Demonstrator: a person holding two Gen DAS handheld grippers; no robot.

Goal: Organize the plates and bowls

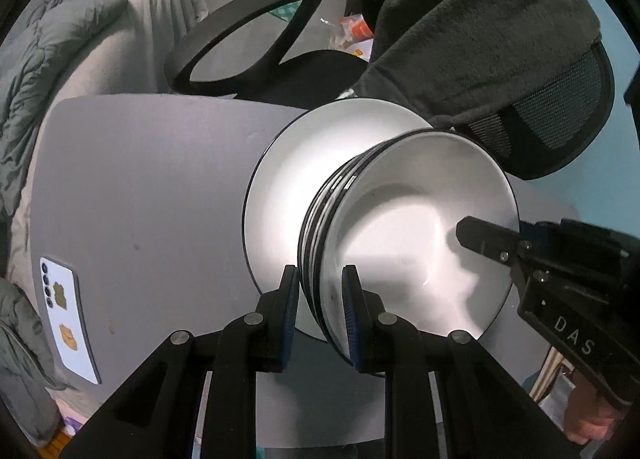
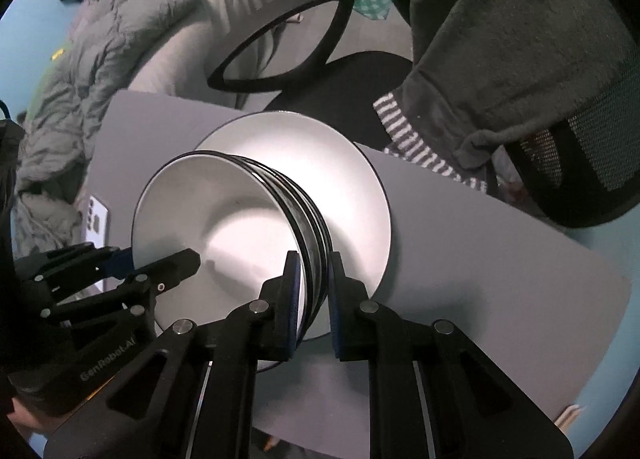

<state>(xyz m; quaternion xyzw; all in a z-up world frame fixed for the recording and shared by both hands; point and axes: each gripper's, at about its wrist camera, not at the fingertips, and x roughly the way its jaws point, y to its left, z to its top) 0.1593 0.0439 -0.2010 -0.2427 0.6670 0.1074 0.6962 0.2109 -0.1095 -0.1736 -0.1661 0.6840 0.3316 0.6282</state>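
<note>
left gripper (image 1: 320,291) clamps the rim of a stack of bowls (image 1: 420,231); right gripper (image 2: 314,279) clamps the opposite rim. the bowls are glossy white inside with black edges, nested, and sit over a wide white plate (image 1: 304,163) on the matte grey table (image 1: 152,187). only the left view shows the whole white phone (image 1: 68,319). beyond is a black chair (image 2: 304,31).

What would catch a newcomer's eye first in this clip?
A stack of white, black-rimmed bowls held up at mid-frame, clamped at the rims by the left gripper and the right gripper. Under it lies a large white plate on the grey table.
</note>
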